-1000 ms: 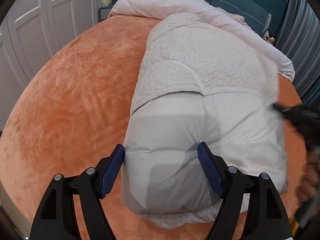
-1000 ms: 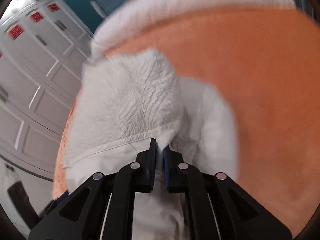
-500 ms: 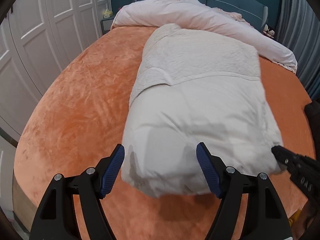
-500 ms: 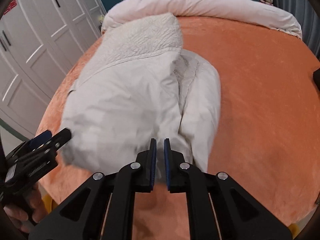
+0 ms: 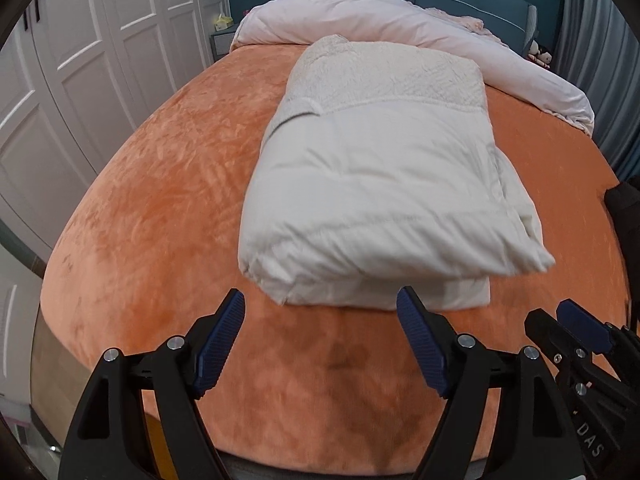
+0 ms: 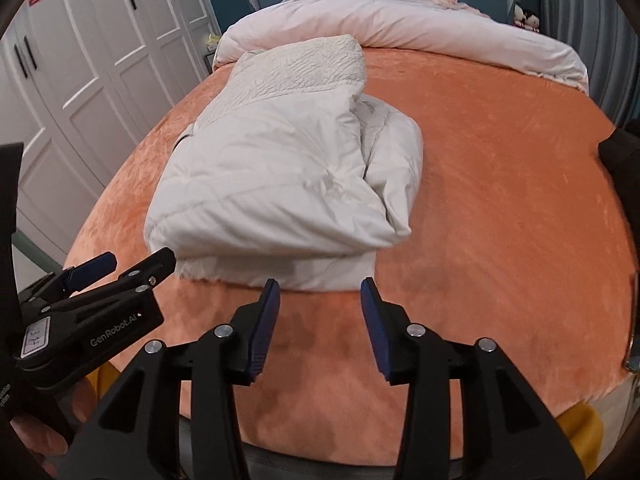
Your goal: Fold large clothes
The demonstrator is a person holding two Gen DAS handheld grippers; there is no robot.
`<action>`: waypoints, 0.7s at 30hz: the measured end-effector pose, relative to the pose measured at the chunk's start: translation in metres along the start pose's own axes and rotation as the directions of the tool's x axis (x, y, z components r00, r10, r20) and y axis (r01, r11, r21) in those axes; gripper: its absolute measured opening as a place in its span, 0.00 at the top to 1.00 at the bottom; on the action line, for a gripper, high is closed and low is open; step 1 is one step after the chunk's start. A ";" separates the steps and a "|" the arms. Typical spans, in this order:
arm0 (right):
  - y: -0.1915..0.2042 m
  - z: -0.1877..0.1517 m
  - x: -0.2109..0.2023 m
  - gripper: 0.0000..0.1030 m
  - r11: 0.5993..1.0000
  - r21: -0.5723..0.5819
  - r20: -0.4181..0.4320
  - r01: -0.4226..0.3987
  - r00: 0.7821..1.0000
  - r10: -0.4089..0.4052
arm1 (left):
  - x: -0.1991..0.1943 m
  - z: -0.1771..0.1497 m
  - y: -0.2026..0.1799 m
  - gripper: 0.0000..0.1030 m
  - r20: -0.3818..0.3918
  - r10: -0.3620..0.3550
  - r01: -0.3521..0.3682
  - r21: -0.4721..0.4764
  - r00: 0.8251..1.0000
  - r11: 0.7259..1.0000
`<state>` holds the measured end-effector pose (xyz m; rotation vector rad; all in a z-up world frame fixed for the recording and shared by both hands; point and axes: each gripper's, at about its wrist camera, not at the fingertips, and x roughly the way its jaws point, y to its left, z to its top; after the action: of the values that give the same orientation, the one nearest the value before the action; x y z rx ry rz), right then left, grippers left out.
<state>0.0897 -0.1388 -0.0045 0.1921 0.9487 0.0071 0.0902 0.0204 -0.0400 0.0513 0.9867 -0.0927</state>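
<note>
Both tongs hang over the near edge of the orange bedspread (image 5: 160, 200), clear of the cloth. Your left gripper (image 5: 320, 336) stands wide, nothing between its blue pads (image 5: 222, 340). Your right gripper (image 6: 318, 322) sits at a middling gap; its jaws have just been opening, and they are empty, with only bedspread showing between them. In the right wrist view the left gripper's tips show at 9 o'clock, just short of the garment's near corner.

The folded white garment (image 5: 376, 184) lies flat on the bedspread, at 12 o'clock from the left gripper, its near hem just beyond the fingertips. Its far part is crinkled, the near part smooth and puffy. A loose fold bulges along its right side. A pale duvet (image 5: 400, 24) is heaped across the far end of the bed. White wardrobe doors (image 5: 80, 80) run at 9 to 10 o'clock.
</note>
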 end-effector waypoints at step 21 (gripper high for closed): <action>0.004 -0.039 -0.021 0.54 0.999 -0.032 0.010 0.032 0.999 -0.032 | -0.015 -0.033 -0.014 0.27 0.015 0.073 -0.074 0.037 0.997 0.997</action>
<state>0.0465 -0.1307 -0.0088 0.1470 0.9414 -0.0080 0.0533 0.0102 -0.0461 0.1211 0.9683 -0.0441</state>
